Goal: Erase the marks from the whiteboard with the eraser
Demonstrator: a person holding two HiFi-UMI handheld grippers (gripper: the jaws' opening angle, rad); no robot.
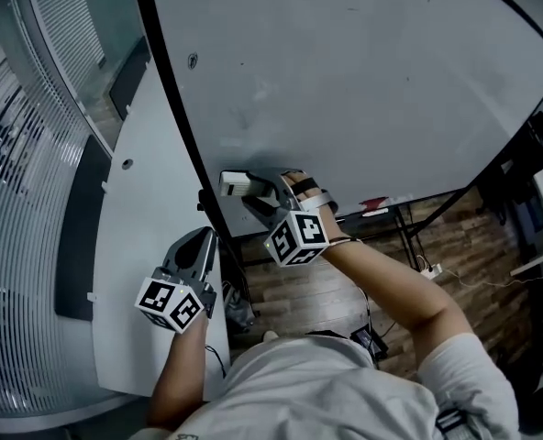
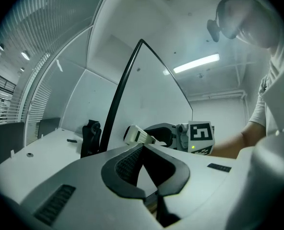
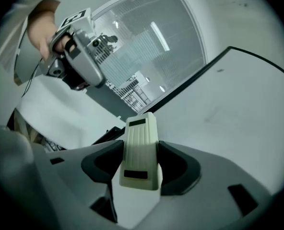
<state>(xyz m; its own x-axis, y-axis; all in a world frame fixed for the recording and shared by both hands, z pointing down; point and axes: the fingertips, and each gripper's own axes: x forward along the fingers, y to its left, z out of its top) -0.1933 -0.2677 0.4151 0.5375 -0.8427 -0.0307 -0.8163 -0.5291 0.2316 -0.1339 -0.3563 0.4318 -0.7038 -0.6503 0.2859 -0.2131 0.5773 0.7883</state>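
Note:
The whiteboard [image 1: 345, 81] fills the upper head view, black-framed, with only faint grey smudges [image 1: 253, 92]. My right gripper [image 1: 258, 191] is shut on a cream ribbed eraser [image 1: 237, 184] at the board's lower left edge, by the frame. In the right gripper view the eraser [image 3: 140, 150] sits clamped between the dark pads, board [image 3: 238, 104] to its right. I cannot tell whether it touches the board. My left gripper [image 1: 198, 244] hangs lower left, off the board, jaws shut on nothing [image 2: 142, 146]. From there I see the eraser [image 2: 138, 135] too.
A white wall panel [image 1: 152, 200] runs left of the board, with a glass partition and blinds [image 1: 33, 154] beyond. Below are wooden floor [image 1: 455, 255], the stand's legs, cables and a power strip [image 1: 427, 269]. A red item [image 1: 374, 203] lies at the board's lower edge.

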